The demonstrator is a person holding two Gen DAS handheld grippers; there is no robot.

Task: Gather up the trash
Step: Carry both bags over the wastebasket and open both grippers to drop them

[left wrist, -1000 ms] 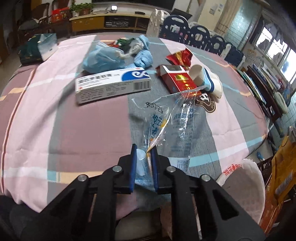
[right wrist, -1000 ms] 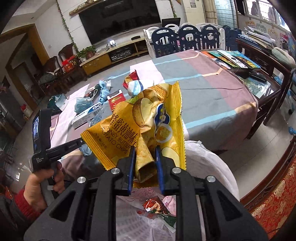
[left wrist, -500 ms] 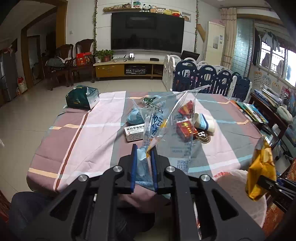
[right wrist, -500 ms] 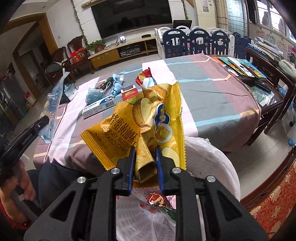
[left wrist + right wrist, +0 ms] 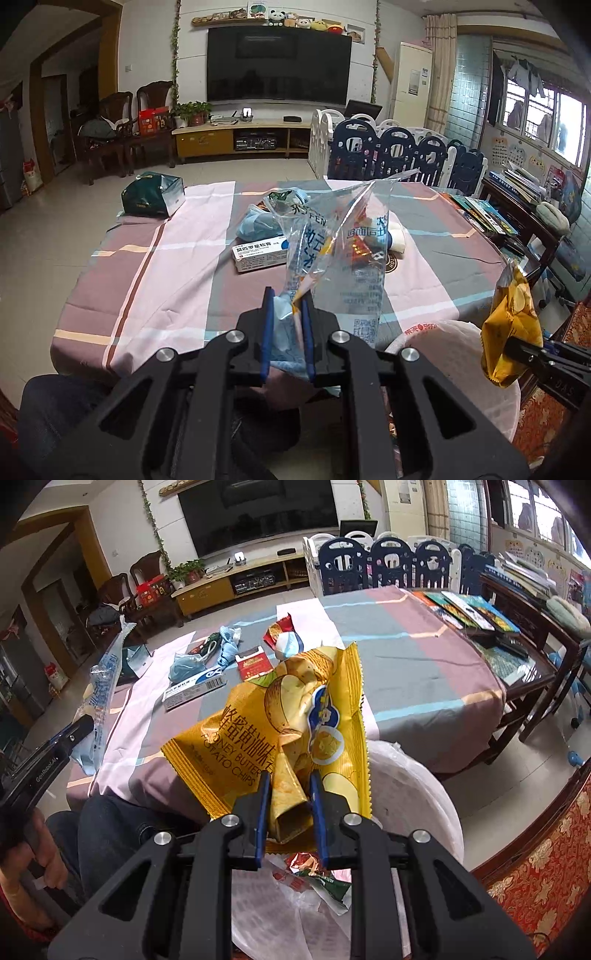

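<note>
My left gripper (image 5: pixel 287 301) is shut on a clear plastic bag with blue print (image 5: pixel 332 251) and holds it in the air in front of the table; the bag also shows in the right wrist view (image 5: pixel 105 679). My right gripper (image 5: pixel 289 784) is shut on a yellow potato chip bag (image 5: pixel 295 716) and holds it above the white-lined trash bin (image 5: pixel 417 790). The chip bag also shows at the right of the left wrist view (image 5: pixel 511 325), over the bin (image 5: pixel 443 339). Wrappers lie inside the bin (image 5: pixel 314 871).
On the checked tablecloth (image 5: pixel 177 266) lie a white and blue medicine box (image 5: pixel 258 253), a blue bag (image 5: pixel 258 223), a red packet (image 5: pixel 255 664), a paper cup (image 5: pixel 395 240) and a green bag (image 5: pixel 151 195). Books (image 5: pixel 469 609) cover the right side table.
My left gripper has lifted the clear bag off the table and drawn back from it. My right gripper has kept the chip bag above the bin.
</note>
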